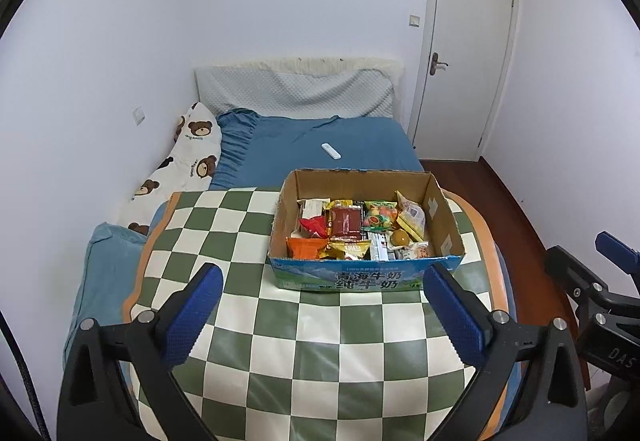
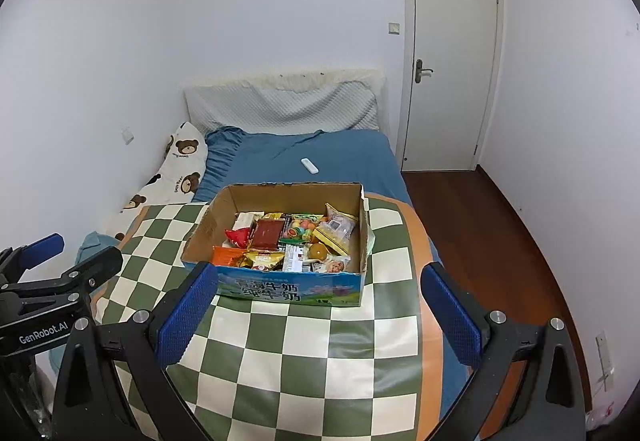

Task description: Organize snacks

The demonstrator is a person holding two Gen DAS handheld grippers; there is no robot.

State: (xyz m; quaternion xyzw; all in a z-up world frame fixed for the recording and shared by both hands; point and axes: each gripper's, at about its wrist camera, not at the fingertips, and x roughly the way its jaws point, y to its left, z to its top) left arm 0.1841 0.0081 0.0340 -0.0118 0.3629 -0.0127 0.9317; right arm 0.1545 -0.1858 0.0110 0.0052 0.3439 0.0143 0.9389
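Note:
An open cardboard milk box with a blue printed front stands on a green and cream checkered cloth. It holds several snack packets: a dark red packet, orange, yellow and white ones, and a round brown snack. My left gripper is open and empty, held above the cloth short of the box. My right gripper is open and empty, also short of the box, its left finger overlapping the box's front left corner in view. Each gripper shows at the edge of the other's view.
The cloth covers a surface at the foot of a blue bed. A white remote lies on the bed. A bear-print pillow lies along the left wall. A white door and wooden floor are at right.

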